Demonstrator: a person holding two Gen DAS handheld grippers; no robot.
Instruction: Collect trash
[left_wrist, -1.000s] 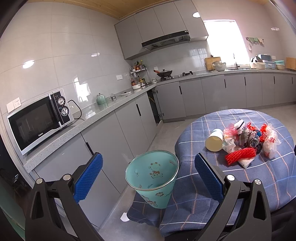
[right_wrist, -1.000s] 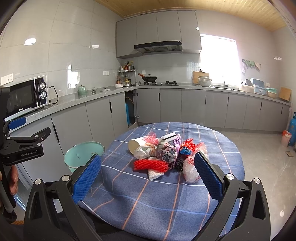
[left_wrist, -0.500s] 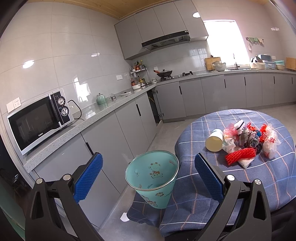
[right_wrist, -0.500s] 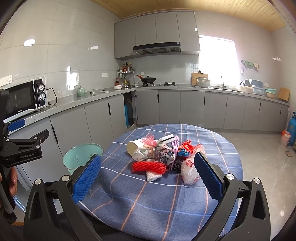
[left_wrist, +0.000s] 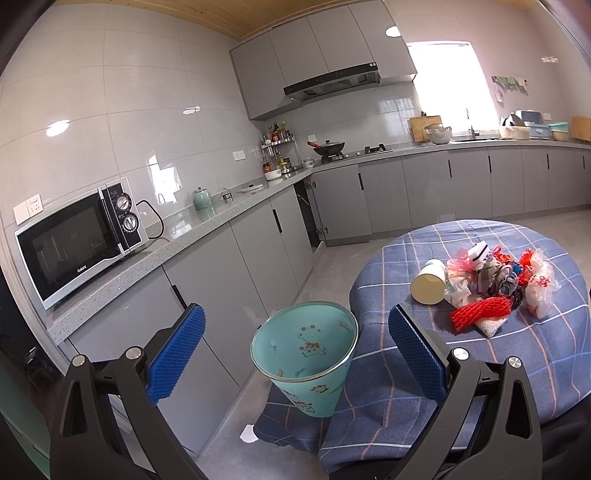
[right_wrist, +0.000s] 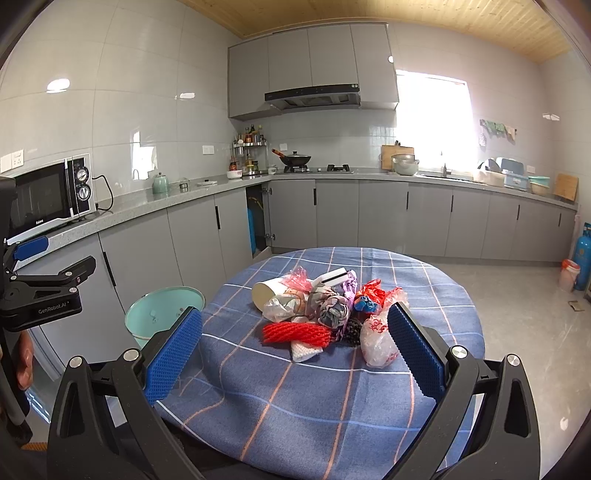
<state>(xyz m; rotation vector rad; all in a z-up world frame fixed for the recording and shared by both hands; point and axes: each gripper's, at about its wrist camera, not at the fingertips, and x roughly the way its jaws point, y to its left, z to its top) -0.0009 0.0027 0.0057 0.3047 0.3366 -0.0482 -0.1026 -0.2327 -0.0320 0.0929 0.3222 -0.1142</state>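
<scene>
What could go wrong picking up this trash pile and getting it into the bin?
The trash pile is tangled, so pulling the red foam net may drag neighbouring bags along. The paper cup lies on its side and might roll. The teal bin stands on the floor beside the table; drops could miss it.

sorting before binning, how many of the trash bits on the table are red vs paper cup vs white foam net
red foam net: 1
red plastic wrappers: 2 that show red, others in the pile too tangled to tell
paper cup: 1
white foam net: 1
total: 5
</scene>
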